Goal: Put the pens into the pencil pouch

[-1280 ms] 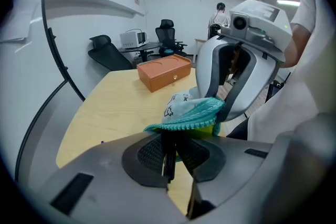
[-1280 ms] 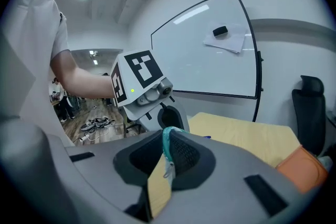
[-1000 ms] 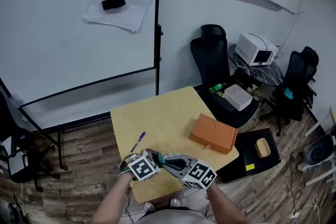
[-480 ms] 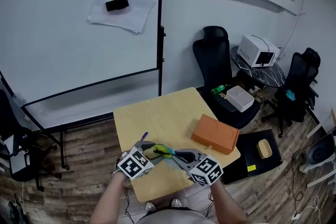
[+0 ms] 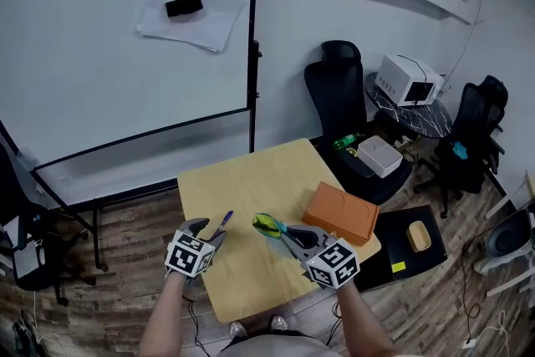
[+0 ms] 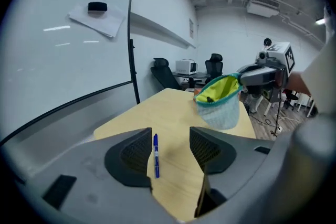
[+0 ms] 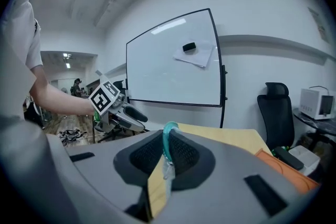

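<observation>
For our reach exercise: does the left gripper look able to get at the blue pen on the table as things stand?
Probably yes. The left gripper has just opened its fingers, and the blue pen lies on the table in line between them, untouched, with nothing in the way.

A: Count, pens on worktop?
B: One blue pen.
A: Containers?
B: One pencil pouch, one orange box.
A: Tools?
B: Two: left gripper, right gripper. One whiteboard.
</observation>
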Motion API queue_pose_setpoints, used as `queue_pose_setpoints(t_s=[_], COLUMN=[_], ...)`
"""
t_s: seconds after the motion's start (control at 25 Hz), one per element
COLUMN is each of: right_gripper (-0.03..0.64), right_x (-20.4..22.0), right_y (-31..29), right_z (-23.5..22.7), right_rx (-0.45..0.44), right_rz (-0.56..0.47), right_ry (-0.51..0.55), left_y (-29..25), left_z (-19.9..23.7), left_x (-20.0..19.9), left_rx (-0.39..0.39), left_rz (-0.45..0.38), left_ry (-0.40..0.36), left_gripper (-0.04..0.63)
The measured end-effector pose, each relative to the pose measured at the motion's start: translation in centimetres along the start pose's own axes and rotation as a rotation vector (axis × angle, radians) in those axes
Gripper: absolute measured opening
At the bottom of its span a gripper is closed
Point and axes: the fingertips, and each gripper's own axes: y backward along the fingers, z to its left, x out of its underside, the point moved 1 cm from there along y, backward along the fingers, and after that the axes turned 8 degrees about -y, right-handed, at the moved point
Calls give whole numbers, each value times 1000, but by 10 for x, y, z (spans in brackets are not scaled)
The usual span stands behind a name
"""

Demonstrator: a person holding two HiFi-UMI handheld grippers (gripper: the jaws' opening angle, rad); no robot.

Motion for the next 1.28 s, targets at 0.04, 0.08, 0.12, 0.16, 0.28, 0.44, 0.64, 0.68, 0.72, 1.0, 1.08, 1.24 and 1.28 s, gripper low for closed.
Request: queue_pose_setpoints(t_s=[0.04,0.08,0.12,0.16,0.28,0.44,0.64,0.68,0.72,1.0,1.08,1.24,1.28], right_gripper=[37,37,37,37,37,37,37,37,37,37,37,37,38], right_x=[-1,-3,-4,-5,-7,-9,-11,-12,-12,-15,-15,-14,-14], right_y=[0,0,0,-1,-4,-7,-8,-8,-8,-11,-10,-12,-12], right_z=[-1,-1,-2,-2,-4,-6,-11,-11,-12,-15,-16,-16,-16], right_rx=[4,8,10,13,20,26,35,37,40,59,62,63,62], right_rz=[-3,-6,-8,-10,-13,-13,-7,-8,-9,-7,-6,-6,-6], right_ry=[-1,-3,-6,-9,-18,-28,-35,-36,-36,-37,-39,-42,-43], left_y=[-4,-9,-15,-21,-39,-60,-81,-84,-86,-96,-95,-96,-97], left_z=[1,2,1,1,0,3,10,12,13,16,14,13,13], left_x=[9,17,25,32,49,69,86,88,90,110,113,113,113], left_rx=[1,6,12,18,33,42,45,45,45,55,57,52,54], left_rz=[25,52,76,97,147,203,252,256,260,292,291,275,273], left_ry=[3,2,-2,-4,-2,-2,36,44,51,108,126,139,141], left_gripper=[225,225,225,225,222,199,190,184,181,129,130,121,110])
